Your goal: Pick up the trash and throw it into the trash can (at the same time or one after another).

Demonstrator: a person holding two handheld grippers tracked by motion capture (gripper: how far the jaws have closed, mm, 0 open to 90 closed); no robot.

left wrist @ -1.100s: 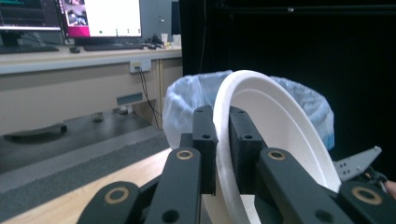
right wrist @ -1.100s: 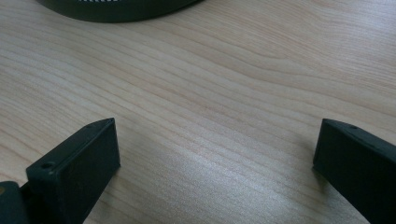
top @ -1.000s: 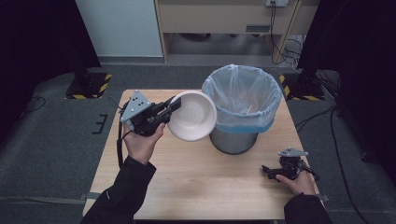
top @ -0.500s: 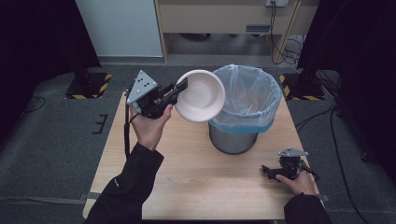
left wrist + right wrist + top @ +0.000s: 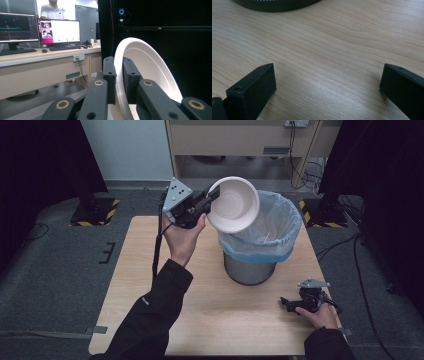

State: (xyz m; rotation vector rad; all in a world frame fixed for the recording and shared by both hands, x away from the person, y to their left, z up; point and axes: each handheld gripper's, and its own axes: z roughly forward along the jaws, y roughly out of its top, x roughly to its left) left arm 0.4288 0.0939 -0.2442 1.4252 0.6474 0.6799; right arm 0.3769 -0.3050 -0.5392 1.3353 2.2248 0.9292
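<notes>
A white paper bowl (image 5: 233,204) is held tilted on edge over the left rim of a metal trash bin (image 5: 252,265) lined with a blue bag (image 5: 280,227). My left gripper (image 5: 214,197) is shut on the bowl's rim, raised above the table. In the left gripper view the two black jaws pinch the bowl's (image 5: 150,67) rim between them, my left gripper (image 5: 119,80) pointing level. My right gripper (image 5: 286,303) rests on the wooden table (image 5: 150,265) at the front right. Its jaws stand wide open over bare wood in the right gripper view, my right gripper (image 5: 328,82) holding nothing.
The bin stands at the table's middle right; its dark base (image 5: 274,5) shows at the top of the right gripper view. Beyond the table are a white cabinet (image 5: 125,147), a wooden desk (image 5: 240,140) with cables, and black stands. Monitors (image 5: 58,31) and a person stand far off.
My left hand has carried the bowl up and to the right, from beside the bin to over its left rim. The right gripper has stayed in place.
</notes>
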